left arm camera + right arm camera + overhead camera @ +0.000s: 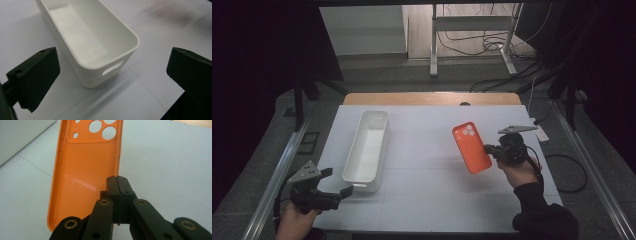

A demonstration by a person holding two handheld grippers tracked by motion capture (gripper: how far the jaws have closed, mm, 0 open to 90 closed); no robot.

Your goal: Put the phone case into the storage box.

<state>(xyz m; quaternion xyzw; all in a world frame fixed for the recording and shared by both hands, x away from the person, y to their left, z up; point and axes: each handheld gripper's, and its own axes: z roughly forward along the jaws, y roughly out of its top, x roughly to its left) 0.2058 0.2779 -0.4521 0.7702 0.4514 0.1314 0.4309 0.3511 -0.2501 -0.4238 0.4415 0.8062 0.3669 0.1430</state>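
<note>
An orange phone case [471, 147] with camera cut-outs hangs above the white table [432, 200], right of centre. My right gripper [490, 149] is shut on the case's long side wall. In the right gripper view the case [85, 170] shows its hollow inside, and the pads [117, 182] pinch its right edge. A long white bin [367, 150] stands left of centre, empty. My left gripper [338, 183] is open near the table's front left corner, just short of the bin's near end. In the left gripper view the bin [107, 65] lies ahead between the wide-apart jaws.
A wooden board edge [432, 98] runs along the far side of the table. Metal rails [277, 175] flank both sides. A white stand and loose cables [492, 42] sit on the floor beyond. A small white block [541, 134] lies off the table's right edge.
</note>
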